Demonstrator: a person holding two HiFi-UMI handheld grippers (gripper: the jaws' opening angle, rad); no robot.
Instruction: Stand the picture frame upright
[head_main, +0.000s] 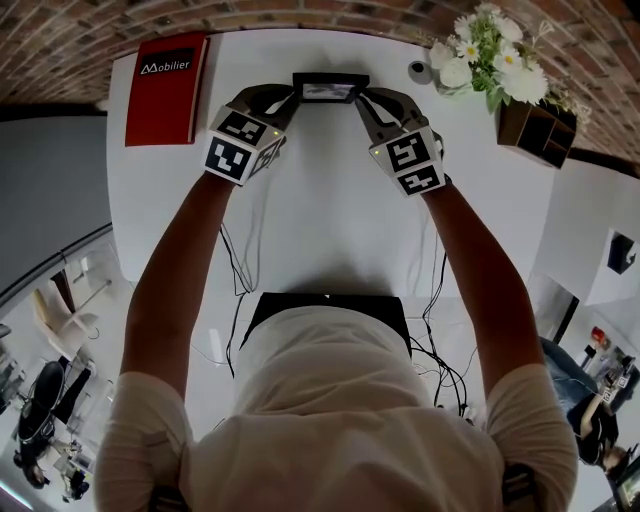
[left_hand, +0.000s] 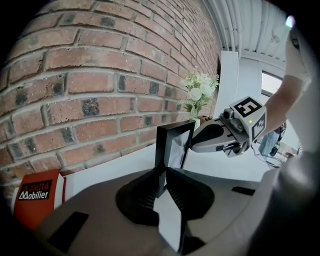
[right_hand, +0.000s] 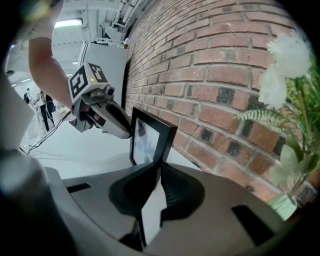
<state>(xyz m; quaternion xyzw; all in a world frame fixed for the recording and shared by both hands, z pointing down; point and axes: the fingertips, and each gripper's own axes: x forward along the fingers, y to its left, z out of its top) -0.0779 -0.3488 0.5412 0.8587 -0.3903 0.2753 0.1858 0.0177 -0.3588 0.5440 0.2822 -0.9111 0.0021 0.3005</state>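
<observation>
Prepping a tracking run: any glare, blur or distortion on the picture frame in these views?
Head view: heavy fisheye, the table edges bow; the picture frame is small, its glass reflecting pale light. Left gripper view: black vignette at the corners, frame edges crisp, window blown out. Right gripper view: frame crisp, white flowers overexposed and soft.

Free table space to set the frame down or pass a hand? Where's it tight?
Free: the white table between the forearms, short of the picture frame; also the strip between the red booklet and the left gripper. Tight: far right corner with flowers, a small round object and wooden box. Near edge has cables.
</observation>
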